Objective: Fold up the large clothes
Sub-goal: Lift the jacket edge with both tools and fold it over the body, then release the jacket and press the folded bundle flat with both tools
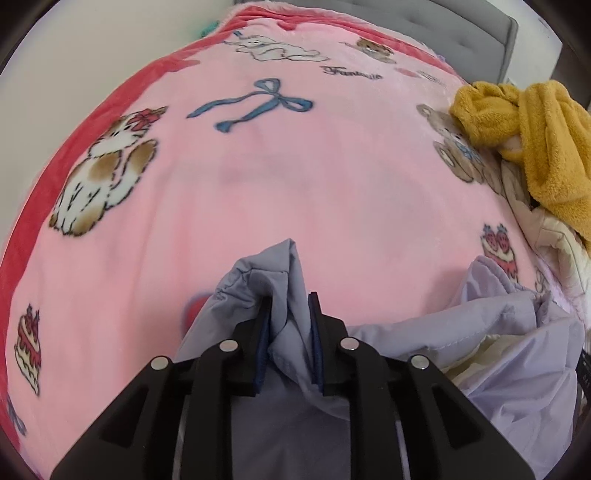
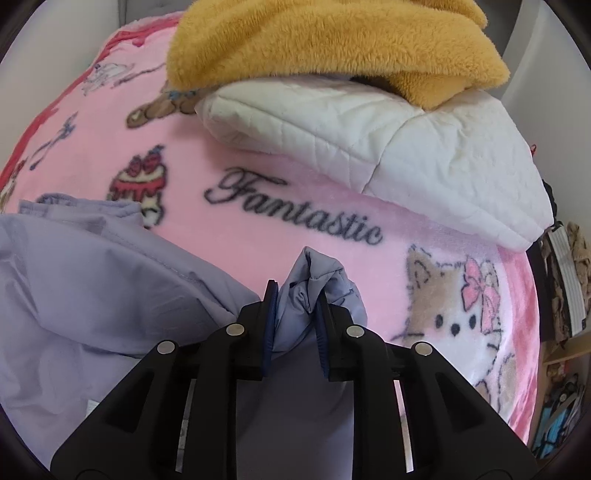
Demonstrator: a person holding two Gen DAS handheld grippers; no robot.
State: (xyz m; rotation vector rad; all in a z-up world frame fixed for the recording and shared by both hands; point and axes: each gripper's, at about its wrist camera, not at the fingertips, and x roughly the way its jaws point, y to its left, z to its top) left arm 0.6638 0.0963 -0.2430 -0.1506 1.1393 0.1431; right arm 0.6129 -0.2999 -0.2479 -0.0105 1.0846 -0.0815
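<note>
A lilac padded jacket lies crumpled on a pink cartoon-print blanket that covers the bed. My left gripper points steeply down at the blanket, with a bunched fold of the jacket filling the narrow gap between its blue pads and some fabric draped over the left finger. In the right wrist view the jacket spreads to the left. My right gripper pinches another bunch of the same fabric, which bulges above its pads over the blanket.
A mustard fleece garment is heaped on a white quilted garment at the bed's right side. A grey headboard stands behind. Shelves with clutter lie past the bed's right edge.
</note>
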